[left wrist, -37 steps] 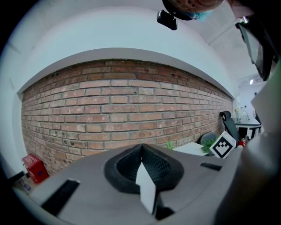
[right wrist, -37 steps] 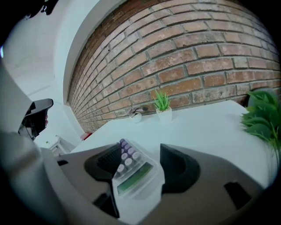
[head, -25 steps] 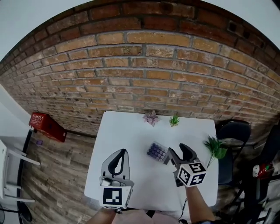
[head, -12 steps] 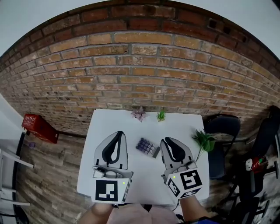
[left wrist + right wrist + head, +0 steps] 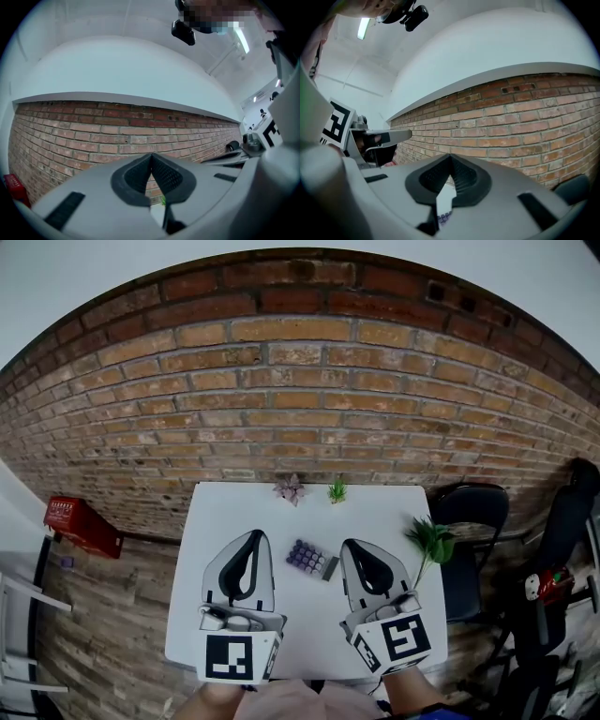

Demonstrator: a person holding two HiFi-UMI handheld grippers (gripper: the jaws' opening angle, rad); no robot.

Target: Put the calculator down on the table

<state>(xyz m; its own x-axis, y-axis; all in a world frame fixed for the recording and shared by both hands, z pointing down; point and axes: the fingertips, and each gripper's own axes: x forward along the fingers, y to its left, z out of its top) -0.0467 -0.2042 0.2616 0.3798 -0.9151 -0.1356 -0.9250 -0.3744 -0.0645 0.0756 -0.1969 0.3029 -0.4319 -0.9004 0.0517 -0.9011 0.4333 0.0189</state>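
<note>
Your right gripper (image 5: 353, 546) has just closed its jaws, tips together on nothing. Your left gripper (image 5: 255, 534) is likewise shut and empty. Between them the calculator (image 5: 312, 560) lies flat on the white desk (image 5: 375, 512), touching neither. The placing looks done, so hold both grippers clear to avoid nudging it.

Grey left gripper (image 5: 254, 534), right gripper (image 5: 350, 545); black-lined jaws; black-white marker cubes (image 5: 230, 657).
</note>
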